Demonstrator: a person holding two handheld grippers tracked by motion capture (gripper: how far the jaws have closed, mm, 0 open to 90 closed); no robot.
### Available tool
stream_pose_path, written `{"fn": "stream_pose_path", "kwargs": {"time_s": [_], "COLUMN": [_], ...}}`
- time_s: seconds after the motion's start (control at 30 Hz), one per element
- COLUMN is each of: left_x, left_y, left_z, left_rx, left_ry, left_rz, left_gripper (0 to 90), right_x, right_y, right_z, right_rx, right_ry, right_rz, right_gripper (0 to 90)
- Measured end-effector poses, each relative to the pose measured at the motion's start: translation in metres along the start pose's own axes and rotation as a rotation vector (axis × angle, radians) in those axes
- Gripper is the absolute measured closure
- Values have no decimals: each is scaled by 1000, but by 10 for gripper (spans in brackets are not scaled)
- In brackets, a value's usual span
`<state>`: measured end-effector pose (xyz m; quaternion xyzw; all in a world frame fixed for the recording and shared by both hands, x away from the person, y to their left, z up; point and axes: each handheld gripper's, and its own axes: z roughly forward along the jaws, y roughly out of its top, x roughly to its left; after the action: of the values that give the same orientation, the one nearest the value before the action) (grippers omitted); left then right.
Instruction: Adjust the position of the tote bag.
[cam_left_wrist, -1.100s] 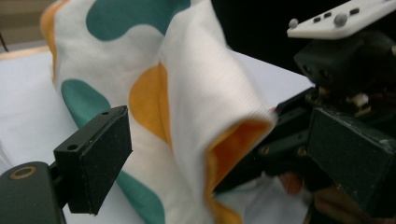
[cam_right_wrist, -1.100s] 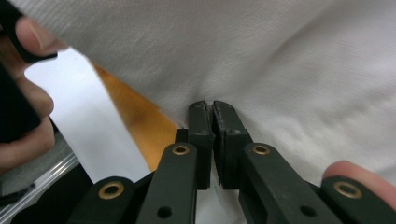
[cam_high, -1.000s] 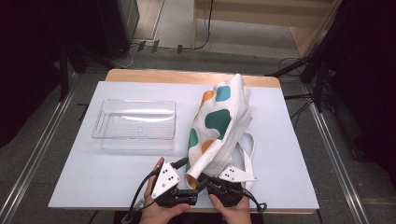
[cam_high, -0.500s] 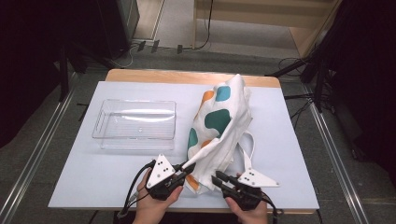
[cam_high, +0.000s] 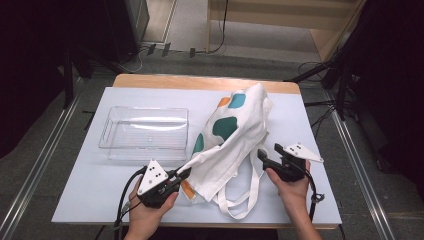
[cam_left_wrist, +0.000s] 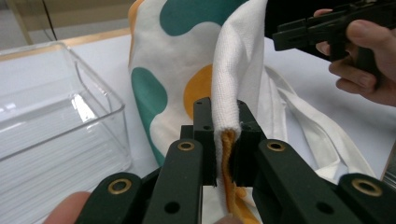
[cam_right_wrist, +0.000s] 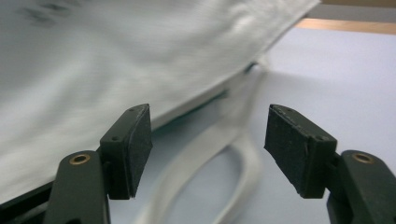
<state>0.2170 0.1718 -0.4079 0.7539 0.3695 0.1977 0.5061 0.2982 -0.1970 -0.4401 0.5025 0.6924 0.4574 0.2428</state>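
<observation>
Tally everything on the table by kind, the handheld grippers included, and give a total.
Tote bags: 1, white cloth bag with teal and orange blotches.
Clear plastic trays: 1, tray left of the bag.
Grippers: 2, left gripper clamped on a fold of the bag, right gripper with jaws apart beside it.
Total: 4

high view looks forward and down over the table (cam_high: 75, 200); both gripper views sit close along their jaws, sharing the tote bag (cam_high: 230, 140) (cam_left_wrist: 187, 74) (cam_right_wrist: 116, 60)
</observation>
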Motion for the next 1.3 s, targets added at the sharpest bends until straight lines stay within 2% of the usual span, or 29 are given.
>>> {"fn": "stream_pose_path", "kwargs": {"time_s": [0.07,0.13,0.2,0.23,0.27,0.3,0.37,0.4,0.5,0.57,0.63,0.7,0.8,0.87,0.9,0.93,1.03,1.1,1.17,1.3], "left_x": [3,6,7,7,6,6,6,7,8,10,11,10,8,9,9,10,12,14,15,14], "left_y": [0,-1,-1,-2,-2,-3,-3,-3,-4,-6,-6,-6,-6,-6,-6,-6,-6,-6,-7,-7], "left_z": [-1,-2,-2,-2,-2,-1,-1,-1,-2,-4,-4,-5,-4,-4,-4,-4,-5,-5,-4,-3], "left_rx": [3,4,7,9,8,10,12,14,18,13,12,11,9,11,10,8,3,0,0,1], "left_ry": [11,15,19,19,19,19,13,10,12,18,22,19,19,16,15,18,18,10,-1,0], "left_rz": [-9,-14,-16,-17,-17,-12,-13,-13,-15,-32,-33,-24,-22,-26,-29,-34,-49,-67,-85,-90], "left_gripper": [844,844,844,844,844,844,844,845,846,846,846,846,846,846,846,846,847,846,847,846], "right_x": [-5,-10,-12,-13,-14,-13,-13,-13,-8,-4,-3,-4,-3,3,4,5,4,4,5,10], "right_y": [2,4,5,5,5,4,3,3,7,10,13,16,16,14,14,14,11,6,-2,-11], "right_z": [15,32,46,50,59,65,74,75,70,64,59,54,51,48,45,43,29,19,11,-4], "right_rx": [39,87,110,120,156,169,178,163,43,-24,-65,-103,-124,-134,-139,-147,-196,-206,-211,-178], "right_ry": [-27,-52,-66,-56,-41,-39,-33,-39,-95,-127,-100,-50,-10,-22,-26,-18,59,83,89,100], "right_rz": [5,6,5,11,11,-7,0,11,-16,-43,-36,-8,-35,-90,-99,-102,-48,-33,-49,-84], "right_gripper": [306,315,338,343,342,351,368,380,393,393,402,430,597,819,876,886,897,898,899,900]}}
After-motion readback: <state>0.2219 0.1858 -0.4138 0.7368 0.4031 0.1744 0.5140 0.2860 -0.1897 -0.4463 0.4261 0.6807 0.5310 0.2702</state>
